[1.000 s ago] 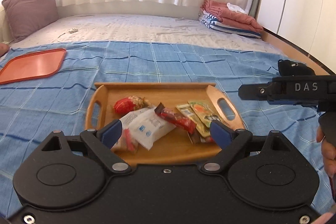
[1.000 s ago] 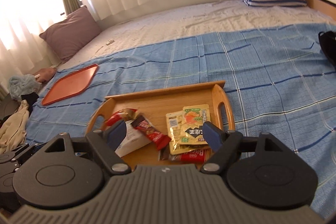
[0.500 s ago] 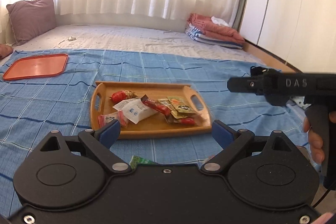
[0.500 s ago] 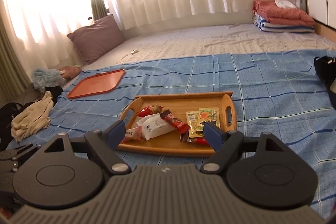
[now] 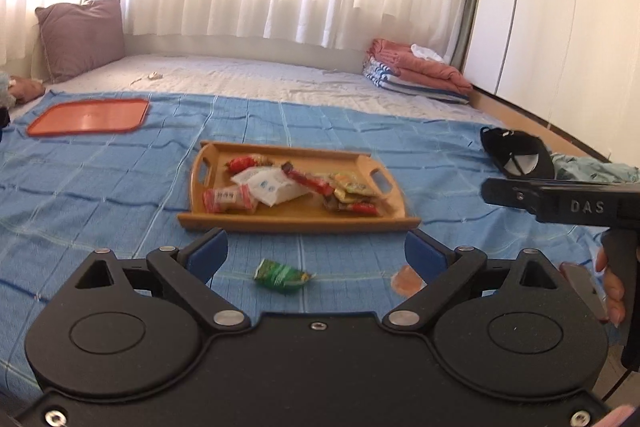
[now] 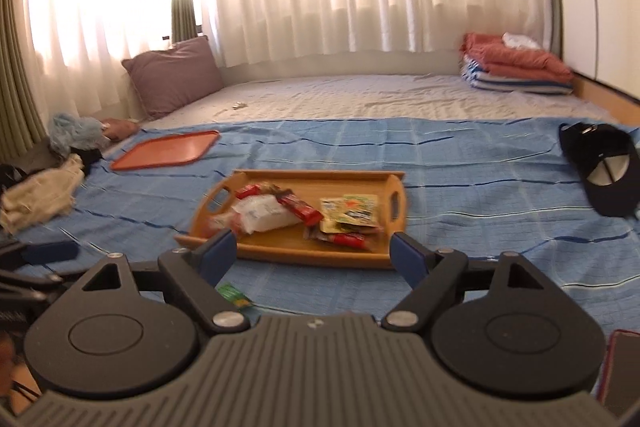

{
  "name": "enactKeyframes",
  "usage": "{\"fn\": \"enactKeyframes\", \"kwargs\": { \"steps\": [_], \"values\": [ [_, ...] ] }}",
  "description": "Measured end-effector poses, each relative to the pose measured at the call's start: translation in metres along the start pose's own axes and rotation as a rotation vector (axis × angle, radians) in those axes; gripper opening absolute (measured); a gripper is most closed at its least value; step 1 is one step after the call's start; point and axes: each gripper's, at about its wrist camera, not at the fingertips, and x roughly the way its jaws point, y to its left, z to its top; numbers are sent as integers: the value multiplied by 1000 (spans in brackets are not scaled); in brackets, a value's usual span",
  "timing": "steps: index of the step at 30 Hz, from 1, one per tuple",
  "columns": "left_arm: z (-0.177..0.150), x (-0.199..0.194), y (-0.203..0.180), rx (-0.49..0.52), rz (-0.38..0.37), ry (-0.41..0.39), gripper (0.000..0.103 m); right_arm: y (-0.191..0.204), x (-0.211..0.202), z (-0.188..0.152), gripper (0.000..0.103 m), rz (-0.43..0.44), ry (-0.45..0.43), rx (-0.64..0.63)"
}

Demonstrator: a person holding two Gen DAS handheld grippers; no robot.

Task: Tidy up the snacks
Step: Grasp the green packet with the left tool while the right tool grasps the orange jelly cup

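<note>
Hovering wide open and empty, the left gripper (image 5: 316, 255) frames a green snack packet (image 5: 283, 274) just ahead of its fingertips; the wooden tray (image 5: 296, 222) of snacks lies beyond. The right gripper (image 6: 310, 253), its jaws just opening, holds nothing. Likely next: closing on the stray packet.

A tan wooden tray (image 5: 280, 223) sits on a blue checked blanket (image 5: 100, 187), an orange tray (image 5: 88, 115) beyond.
</note>
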Motion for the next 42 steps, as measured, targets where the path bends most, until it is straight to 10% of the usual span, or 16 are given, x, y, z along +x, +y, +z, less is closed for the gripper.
{"fn": "enactKeyframes", "kwargs": {
  "steps": [17, 42],
  "values": [
    [-66, 90, 9, 110, 69, 38, 96, -9, 55, -90, 90, -110, 101, -91],
    [-63, 196, 12, 81, 106, 159, 87, -8, 133, -100, 76, -95, 207, -138]
  ]
}}
